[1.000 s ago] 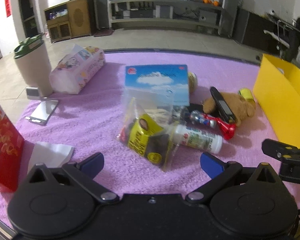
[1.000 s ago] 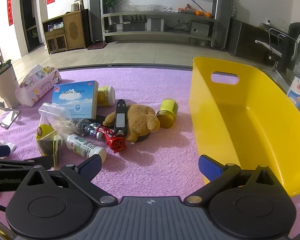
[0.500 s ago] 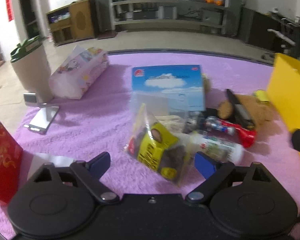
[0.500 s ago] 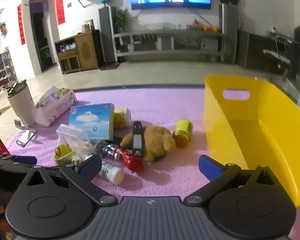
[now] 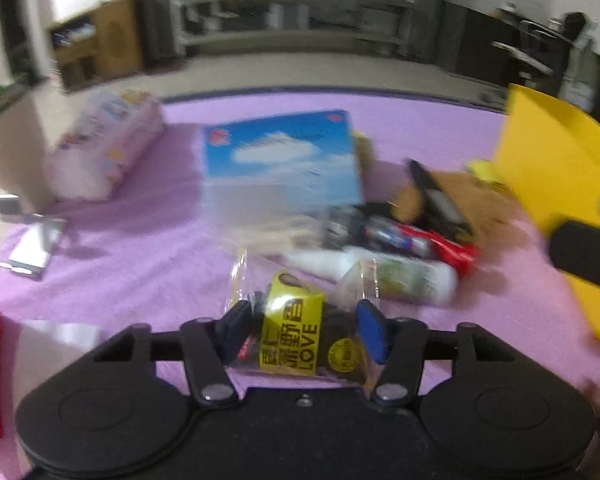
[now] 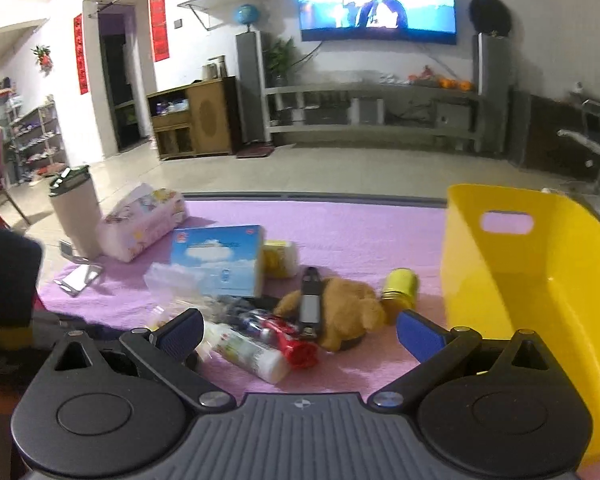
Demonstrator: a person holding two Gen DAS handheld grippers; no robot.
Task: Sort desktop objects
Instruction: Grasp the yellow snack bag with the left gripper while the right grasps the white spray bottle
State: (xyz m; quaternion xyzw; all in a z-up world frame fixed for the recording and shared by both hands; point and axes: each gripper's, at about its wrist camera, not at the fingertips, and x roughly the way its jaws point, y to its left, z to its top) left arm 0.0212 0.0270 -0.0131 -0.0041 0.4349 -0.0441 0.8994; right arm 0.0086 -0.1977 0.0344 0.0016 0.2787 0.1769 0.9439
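Gripping now: left gripper has its blue pads against both sides of the clear snack bag, clamped on it as far as the blur allows.
Bag position: near edge of the purple mat, left of the white bottle.
Bag axis: runs near to far, between the fingers.
Bin direction: yellow bin lies well to the right, past the toy pile.
Right gripper: fingers spread apart, holding nothing, closer to the bin.
Next move, likely: carrying the bag rightward.
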